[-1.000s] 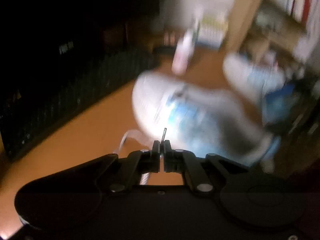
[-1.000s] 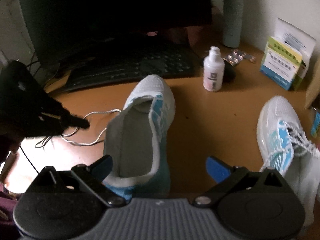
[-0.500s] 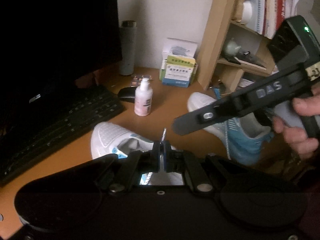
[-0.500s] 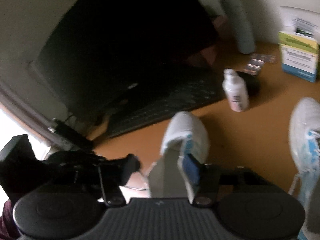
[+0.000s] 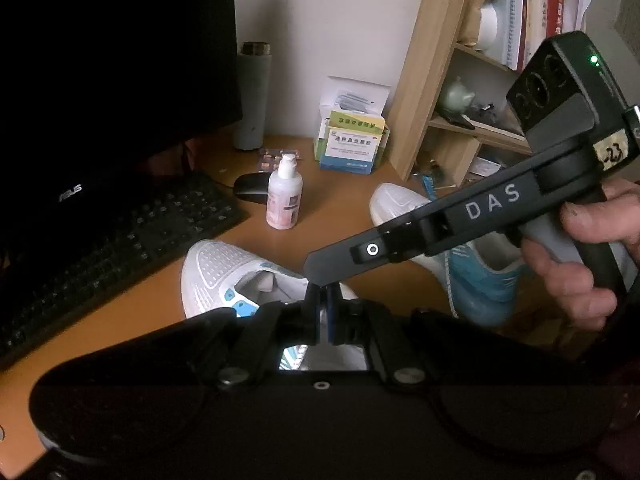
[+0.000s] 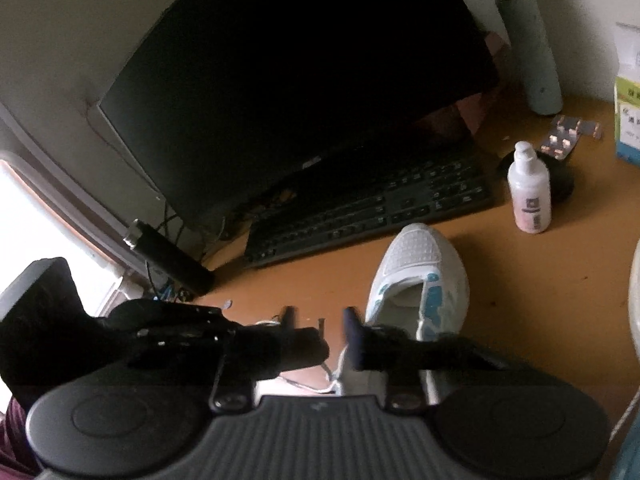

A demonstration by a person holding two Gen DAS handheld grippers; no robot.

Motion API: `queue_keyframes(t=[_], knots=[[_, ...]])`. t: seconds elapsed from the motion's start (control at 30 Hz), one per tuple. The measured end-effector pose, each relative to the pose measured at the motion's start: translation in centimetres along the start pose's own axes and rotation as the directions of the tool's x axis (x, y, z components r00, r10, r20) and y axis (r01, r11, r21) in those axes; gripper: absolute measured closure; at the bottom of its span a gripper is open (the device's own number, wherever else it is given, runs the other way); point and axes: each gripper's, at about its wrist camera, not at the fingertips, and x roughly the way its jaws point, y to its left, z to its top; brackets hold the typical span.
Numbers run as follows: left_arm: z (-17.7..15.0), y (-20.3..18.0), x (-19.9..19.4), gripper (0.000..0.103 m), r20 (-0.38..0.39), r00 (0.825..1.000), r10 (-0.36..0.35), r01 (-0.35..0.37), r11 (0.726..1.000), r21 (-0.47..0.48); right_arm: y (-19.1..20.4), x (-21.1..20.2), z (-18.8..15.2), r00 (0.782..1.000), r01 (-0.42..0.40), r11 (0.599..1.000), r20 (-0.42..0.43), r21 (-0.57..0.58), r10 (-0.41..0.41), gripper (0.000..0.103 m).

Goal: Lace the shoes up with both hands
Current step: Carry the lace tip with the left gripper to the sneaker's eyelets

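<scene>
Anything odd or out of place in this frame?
Mildly: two sneakers sit on a computer desk beside the keyboard. The near shoe has empty eyelets; its lace trails loose. Nothing looks spilled or damaged.

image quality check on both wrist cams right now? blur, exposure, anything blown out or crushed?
Left wrist view: sharp, no motion blur; monitor and the left gripper body crushed to black, shoe and shelf readable. Right wrist view: softer, right gripper fingers smeared; window area blown out at far left, monitor featureless black, strong fisheye bending at the edges.
</scene>
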Motion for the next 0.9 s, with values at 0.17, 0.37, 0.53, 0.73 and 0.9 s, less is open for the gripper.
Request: queue_keyframes(t=[0.17, 0.37, 0.53, 0.73, 0.9], knots=[[0.0, -0.2, -0.2, 0.102, -0.009, 1.000, -0.002, 0.002, 1.000, 0.002, -0.1, 0.0, -0.2, 1.000, -0.008, 1.000, -0.001, 0.006, 0.008, 0.100], [0.7, -1.1, 0.0, 0.081, -0.026, 0.999, 0.034, -0.033, 0.998, 0.054, -0.5, -0.7, -0.1, 1.000, -0.017, 1.000, 0.017, 0.019, 0.016, 0.100], [1.2, -1.4, 0.6, 0.089, -0.046, 0.998, 0.044, -0.041, 0.997, 0.065, -0.5, -1.1, 0.0, 1.000, -0.013, 1.000, 0.021, 0.021, 0.013, 0.100], [1.2, -1.4, 1.0, 0.101, -0.050, 0.998, 0.030, -0.027, 0.998, 0.055, -0.5, -1.5, 0.1, 1.000, -0.010, 1.000, 0.019, 0.011, 0.010, 0.100], [2.2, 0.6, 0.3, 0.102, 0.013, 0.986, 0.166, -0.167, 0.985, 0.041, -0.8, -1.8, 0.2, 1.000, -0.006, 1.000, 0.024, 0.019, 0.005, 0.094]])
